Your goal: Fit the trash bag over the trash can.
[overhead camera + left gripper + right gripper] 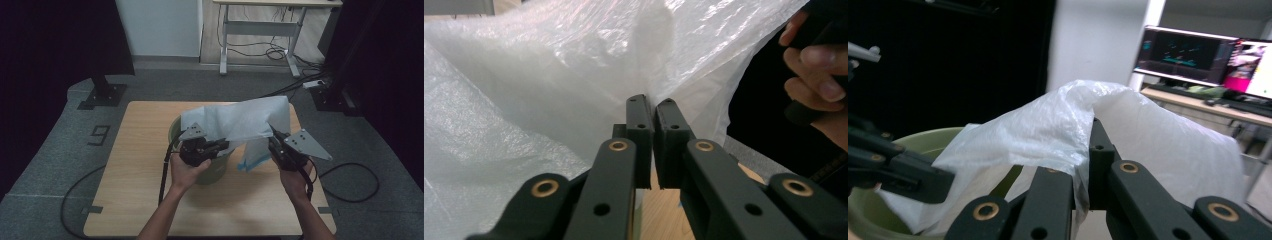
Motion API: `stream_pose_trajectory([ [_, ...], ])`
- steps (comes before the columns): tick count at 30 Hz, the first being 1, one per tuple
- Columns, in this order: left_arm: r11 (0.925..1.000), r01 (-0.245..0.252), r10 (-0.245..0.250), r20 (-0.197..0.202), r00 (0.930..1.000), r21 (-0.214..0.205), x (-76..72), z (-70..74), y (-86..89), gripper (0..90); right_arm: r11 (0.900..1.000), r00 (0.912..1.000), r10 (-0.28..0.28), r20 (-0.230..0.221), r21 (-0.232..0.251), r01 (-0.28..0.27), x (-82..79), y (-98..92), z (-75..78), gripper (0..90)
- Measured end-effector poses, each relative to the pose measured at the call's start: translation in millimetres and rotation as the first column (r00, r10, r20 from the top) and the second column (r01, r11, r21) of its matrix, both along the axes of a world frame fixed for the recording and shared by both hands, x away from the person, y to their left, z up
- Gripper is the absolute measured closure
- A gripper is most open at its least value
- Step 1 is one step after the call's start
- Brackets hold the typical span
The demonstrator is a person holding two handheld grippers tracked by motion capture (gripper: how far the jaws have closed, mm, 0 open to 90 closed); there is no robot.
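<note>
Left claw (222, 146) and right claw (274, 134) each clamped on thin plastic bag (240, 120), stretched above green bin (212, 170) on surface (140, 175). Risk: excess tension tears film or slips it from jaws.

A light wooden table (130, 180) stands on grey carpet (55, 150), and a green bin (212, 170) sits on it near the middle, with the rest of the top bare.
</note>
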State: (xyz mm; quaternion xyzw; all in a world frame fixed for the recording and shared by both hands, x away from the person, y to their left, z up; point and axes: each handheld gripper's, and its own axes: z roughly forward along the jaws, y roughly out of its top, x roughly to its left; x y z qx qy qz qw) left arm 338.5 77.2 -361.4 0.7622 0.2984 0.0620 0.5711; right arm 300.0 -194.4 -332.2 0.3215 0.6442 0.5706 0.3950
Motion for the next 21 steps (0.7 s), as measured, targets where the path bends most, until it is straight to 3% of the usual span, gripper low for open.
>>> stream_pose_trajectory([
  [1,0.9998,0.007,-0.008,0.025,0.9997,0.018,-2.4,0.1,5.2,75.6,0.9996,0.9997,0.022,-0.013,-0.016,-0.022,3.2,9.0,-2.5,88.5],
  [2,0.9998,0.007,-0.008,0.025,0.9997,0.018,-2.4,0.1,5.2,69.9,0.9996,0.9997,0.022,-0.013,-0.016,-0.022,3.2,9.0,-2.5,88.5],
  [3,0.9993,-0.008,0.006,0.052,0.9986,0.036,-4.4,0.6,8.4,63.4,0.9987,0.9990,0.038,-0.025,-0.033,-0.039,6.4,17.7,-5.7,88.6],
  [6,0.9975,-0.045,0.041,0.074,0.9964,0.055,-5.7,1.2,9.4,46.7,0.9975,0.9979,0.054,-0.035,-0.043,-0.055,10.9,26.3,-7.5,88.6],
  [7,0.9959,-0.062,0.057,0.082,0.9950,0.066,-6.0,1.5,8.9,46.7,0.9975,0.9979,0.054,-0.035,-0.043,-0.055,10.9,26.3,-7.5,88.6],
  [8,0.9940,-0.078,0.071,0.086,0.9937,0.077,-5.9,1.7,7.7,38.5,0.9974,0.9975,0.057,-0.042,-0.040,-0.059,13.0,28.2,-7.0,88.6],
  [11,0.9896,-0.109,0.099,0.106,0.9894,0.094,-5.4,3.4,0.5,35.1,0.9965,0.9967,0.065,-0.048,-0.049,-0.067,12.9,29.8,-7.0,88.6],
  [15,0.9902,-0.095,0.082,0.121,0.9893,0.103,-4.6,5.8,-9.9,34.3,0.9955,0.9957,0.072,-0.058,-0.058,-0.075,11.8,31.1,-7.9,88.6],
  [19,0.9854,-0.117,0.100,0.135,0.9857,0.123,-3.1,6.5,-13.3,44.7,0.9948,0.9951,0.075,-0.065,-0.064,-0.079,11.9,29.6,-10.2,88.5],
  [20,0.9859,-0.112,0.096,0.129,0.9870,0.125,-1.5,6.0,-13.0,51.7,0.9945,0.9943,0.078,-0.072,-0.064,-0.083,12.1,29.0,-11.6,88.5],
  [21,0.9874,-0.098,0.086,0.101,0.9912,0.124,3.1,4.2,-11.5,64.4,0.9940,0.9933,0.082,-0.081,-0.066,-0.087,12.3,27.5,-15.3,88.5],
])
